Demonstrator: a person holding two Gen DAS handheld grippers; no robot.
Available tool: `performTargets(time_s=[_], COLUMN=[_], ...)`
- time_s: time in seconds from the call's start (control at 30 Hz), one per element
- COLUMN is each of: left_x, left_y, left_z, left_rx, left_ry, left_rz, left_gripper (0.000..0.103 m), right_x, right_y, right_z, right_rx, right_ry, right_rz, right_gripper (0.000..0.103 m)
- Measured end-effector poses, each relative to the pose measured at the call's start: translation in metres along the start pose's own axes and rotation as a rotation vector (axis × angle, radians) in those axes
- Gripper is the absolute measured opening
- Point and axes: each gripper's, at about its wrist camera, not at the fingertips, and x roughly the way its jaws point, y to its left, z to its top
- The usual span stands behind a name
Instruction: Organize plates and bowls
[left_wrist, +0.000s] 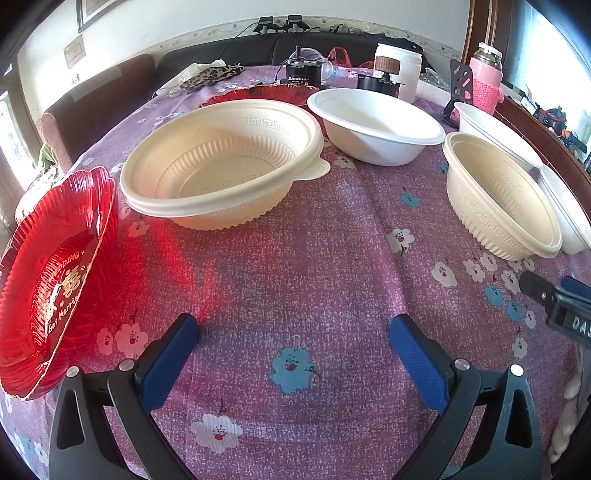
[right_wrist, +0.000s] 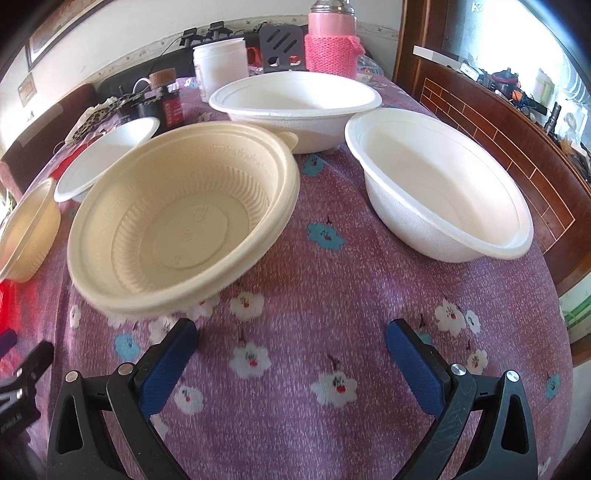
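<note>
Two grippers, left gripper and right gripper, stand spread and hold nothing. The cream bowl lies just ahead-left of your right jaws; close on its near rim, probably unstacked.

We can read gold lettering on the red plate: part of "WEDDING" and "Get Marrie", around a gold character. White letters "DAS" show on the black tool at the right edge. Other labels are too small to read.
</note>
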Motion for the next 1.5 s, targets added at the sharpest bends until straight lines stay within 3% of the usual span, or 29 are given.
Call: performTargets(time_s=[0.43,0.83,0.97,1.07,1.2,1.43,1.5], left_x=[-0.001,-0.001,-0.008,-0.024,-0.057,-0.137,-0.164], left_y=[0.001,-0.001,0.005,0.013,0.021,0.055,0.074], left_z=[-0.002,-0.002,-0.006,-0.016,-0.029,-0.026,-0.019], left_rx=[0.012,0.014,0.019,-0.018,-0.01,0.042,0.034], left_ry=[-0.005,-0.004,0.018,0.03,-0.03,-0.245,-0.305], left_rz=[-0.014,-0.006,-0.066,-0.183,-0.276,-0.309,-0.316], left_gripper=[0.103,0.103,0.103,0.103,0.103,0.103,0.103], right_x=[-0.027,-0.037,-0.037,-0.037,-0.038,-0.042,-0.061], right_y=[-0.004,-0.01,-0.01,-0.01,-0.01,-0.011,-0.014], right_z=[-0.04,-0.052,-0.052,-0.05,-0.052,-0.053,-0.055], right_rx=[-0.098,-0.093,-0.098,-0.095,-0.092,-0.084,-0.08], right_ry=[0.039,0.038,0.039,0.036,0.034,0.033,-0.006], right_rz=[0.058,0.077,0.074,0.078,0.079,0.07,0.107], right_gripper=[0.102,0.102,0.102,0.102,0.102,0.1,0.097])
